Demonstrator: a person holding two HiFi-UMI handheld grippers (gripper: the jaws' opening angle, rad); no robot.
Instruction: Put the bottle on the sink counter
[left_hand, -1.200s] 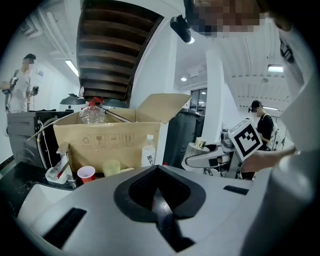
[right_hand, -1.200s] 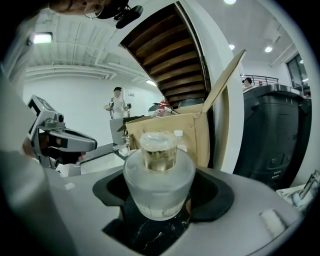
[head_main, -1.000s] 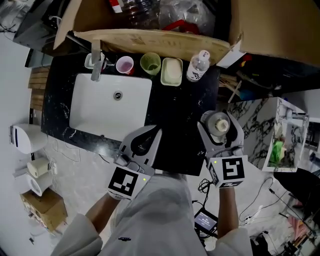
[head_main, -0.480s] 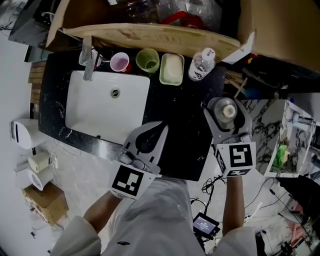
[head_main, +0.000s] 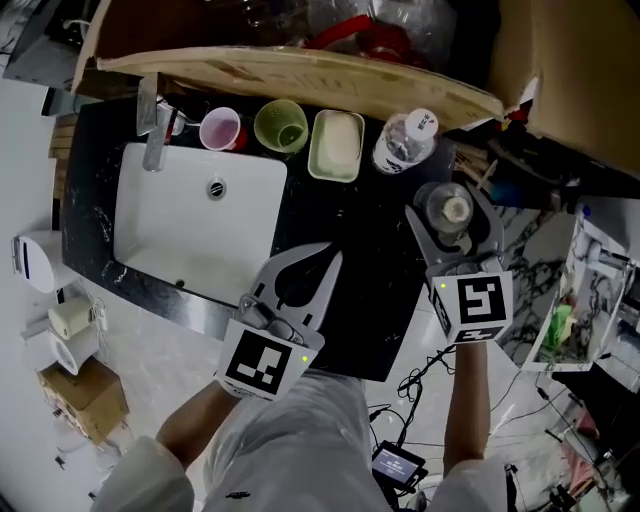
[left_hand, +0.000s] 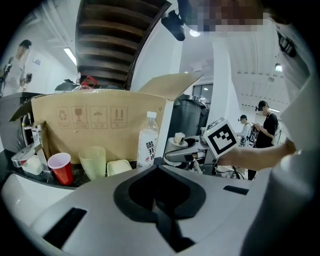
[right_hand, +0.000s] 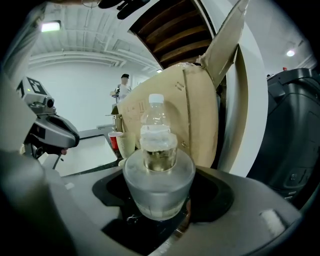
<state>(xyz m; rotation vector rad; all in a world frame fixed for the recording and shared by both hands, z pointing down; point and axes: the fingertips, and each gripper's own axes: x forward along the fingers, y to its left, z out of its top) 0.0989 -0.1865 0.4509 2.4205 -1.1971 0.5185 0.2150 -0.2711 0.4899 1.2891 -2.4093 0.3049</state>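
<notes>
**Frosted bottle clamped in the right fingers**

The right gripper (head_main: 446, 205) has its fingers spread wide and clamped on the frosted bottle (head_main: 446, 214). It's over the right end of the black desk (head_main: 370, 275), just beside the water bottle (head_main: 405, 140). The left gripper (head_main: 326, 256) has its fingers closed together, holding nothing.

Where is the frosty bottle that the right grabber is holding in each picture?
Head view: the frosted bottle is right of middle, between the jaws of the right hand-held gripper.
Left gripper view: small, just right of middle, above the jaws.
Right gripper view: big, in the centre.
Shared landmark: the clear water bottle by the cardboard box.
</notes>
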